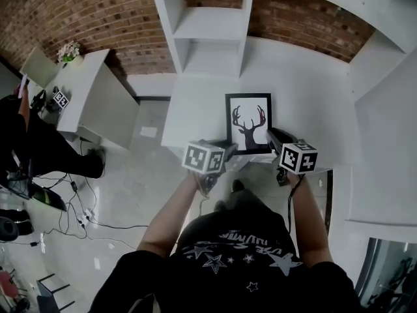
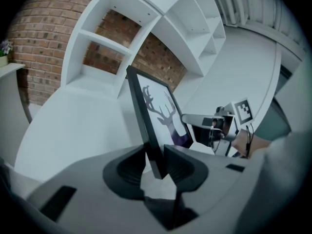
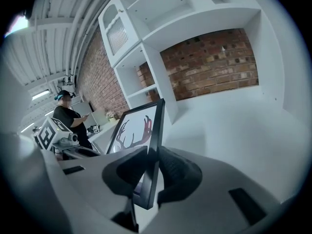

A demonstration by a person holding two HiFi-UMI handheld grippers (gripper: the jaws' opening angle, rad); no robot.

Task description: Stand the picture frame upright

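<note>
Clamping opposite edges, left tongs (image 2: 155,162) and right tongs (image 3: 148,172) hold the picture frame (image 1: 248,124) between them.

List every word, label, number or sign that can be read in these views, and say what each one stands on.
No text here can be read.
White lettering on the person's black T-shirt: too blurred and bent to read.
Black-and-white square markers on the two white marker cubes: patterns only, no letters or numbers.
Black picture frame with a deer-head silhouette: no words.
</note>
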